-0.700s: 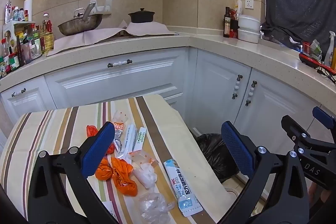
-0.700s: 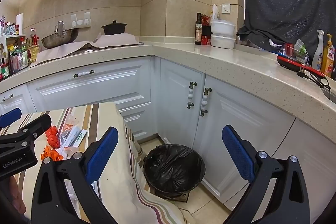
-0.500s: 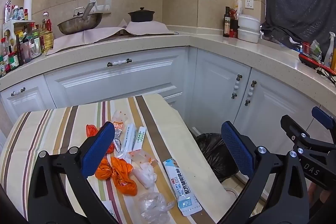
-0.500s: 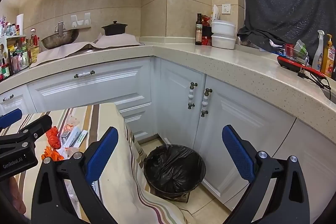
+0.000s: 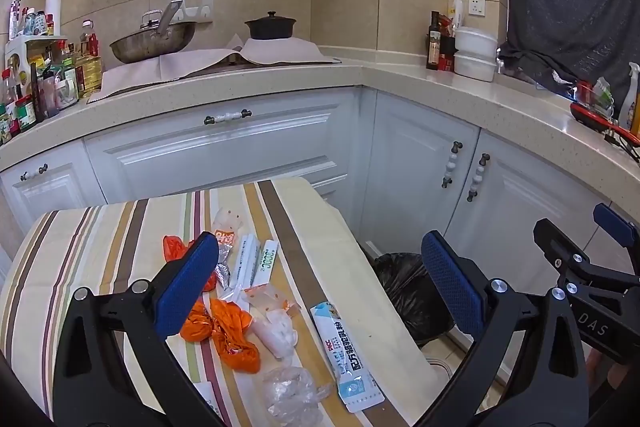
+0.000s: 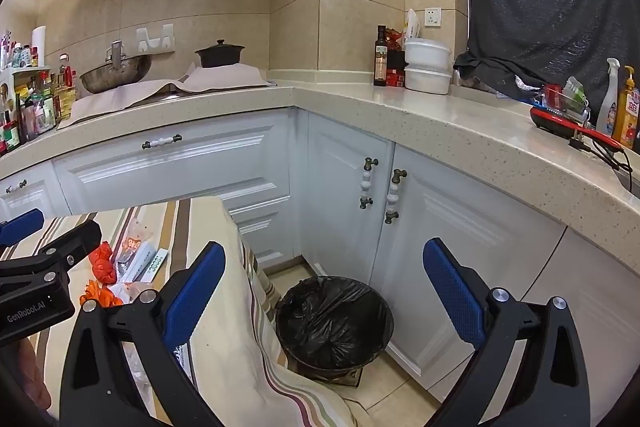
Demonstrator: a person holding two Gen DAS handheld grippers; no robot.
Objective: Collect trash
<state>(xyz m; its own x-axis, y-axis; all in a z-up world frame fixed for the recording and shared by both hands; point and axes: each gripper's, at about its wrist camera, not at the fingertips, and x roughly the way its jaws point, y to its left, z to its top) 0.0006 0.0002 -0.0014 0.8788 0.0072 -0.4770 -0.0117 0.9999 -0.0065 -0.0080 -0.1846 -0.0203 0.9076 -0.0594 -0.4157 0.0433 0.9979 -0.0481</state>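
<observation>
Several pieces of trash lie on the striped tablecloth (image 5: 80, 251): orange wrappers (image 5: 230, 331), a white-blue sachet (image 5: 346, 355), crumpled clear plastic (image 5: 292, 391), white packets (image 5: 256, 261). My left gripper (image 5: 320, 291) hovers above them, open, with nothing between its blue pads. A bin lined with a black bag (image 6: 334, 319) stands on the floor right of the table. My right gripper (image 6: 324, 299) hangs open above that bin, empty. In the right wrist view the trash (image 6: 104, 267) shows at the left, beside the left gripper's body (image 6: 36, 279).
White cabinets (image 6: 420, 227) and a beige L-shaped counter (image 6: 400, 107) close in behind and to the right. On the counter are a wok (image 5: 152, 43), a black pot (image 5: 270, 25), bottles (image 5: 52, 79) and white containers (image 5: 476, 55). The cloth drapes over the table edge (image 6: 240, 327) next to the bin.
</observation>
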